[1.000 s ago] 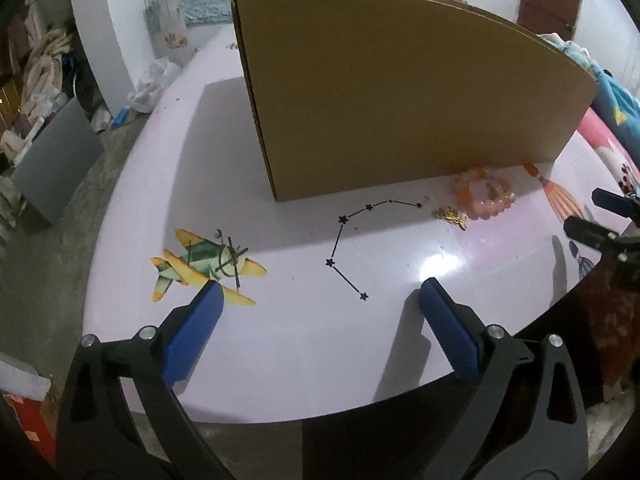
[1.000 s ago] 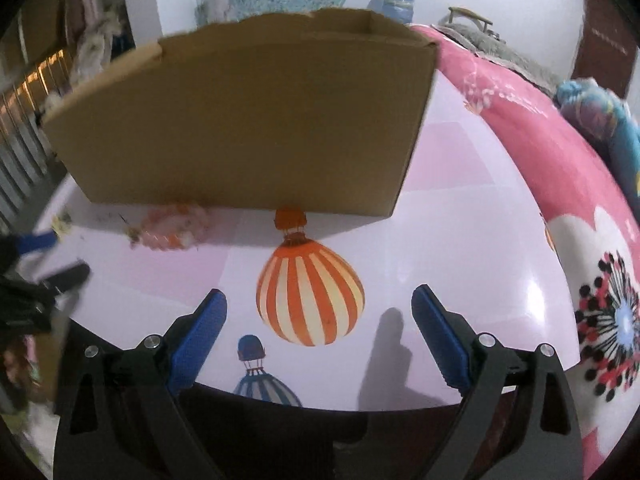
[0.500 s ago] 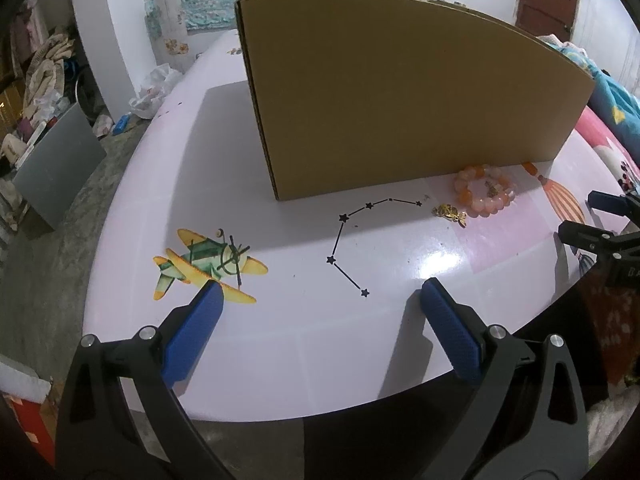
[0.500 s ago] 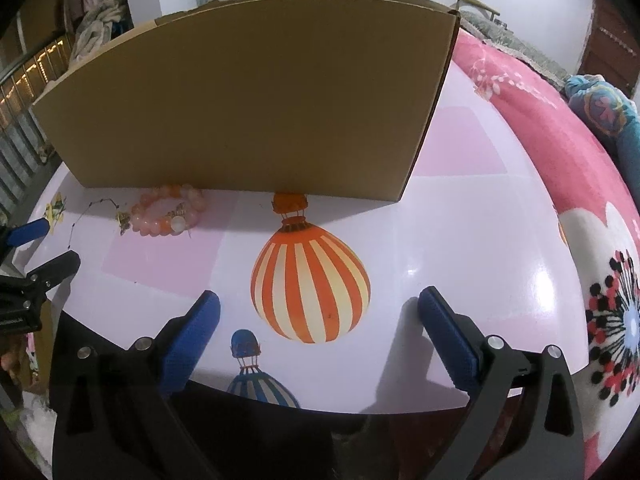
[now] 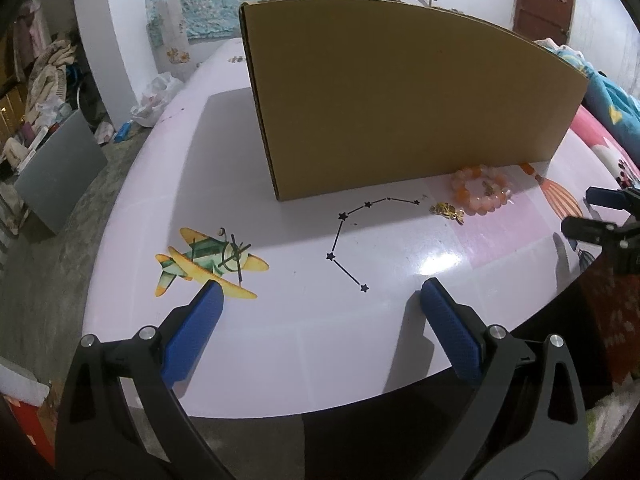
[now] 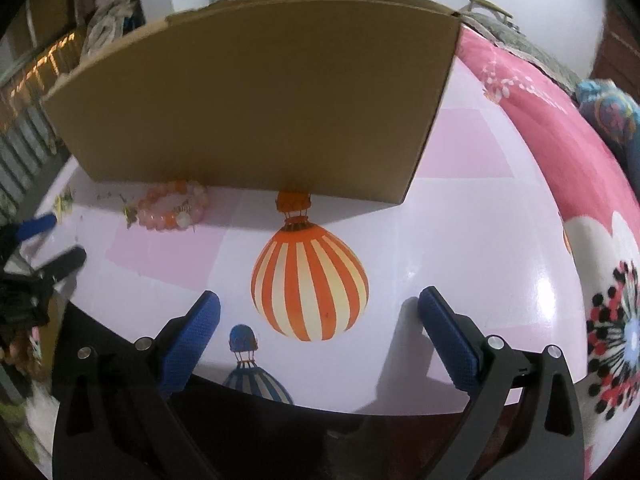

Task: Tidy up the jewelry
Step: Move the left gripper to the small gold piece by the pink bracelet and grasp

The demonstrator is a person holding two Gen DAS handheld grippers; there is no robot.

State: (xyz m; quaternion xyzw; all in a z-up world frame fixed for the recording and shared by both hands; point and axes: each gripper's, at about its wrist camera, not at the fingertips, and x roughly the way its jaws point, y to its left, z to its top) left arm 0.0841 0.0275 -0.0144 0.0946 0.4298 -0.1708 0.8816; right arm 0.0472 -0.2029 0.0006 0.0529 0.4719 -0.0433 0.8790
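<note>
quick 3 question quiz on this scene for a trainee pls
1. True or false: the bracelet lies inside the box.
2. Which print lies nearest the right gripper: A plane, B striped balloon, C star line?
3. What small thing lies beside the bracelet, on the star-line side?

Key:
1. False; it lies on the table against the box's front wall.
2. B.
3. A gold charm.

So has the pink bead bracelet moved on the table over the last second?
No. The bracelet lies by the cardboard box's base, beside the printed star line, as before.
</note>
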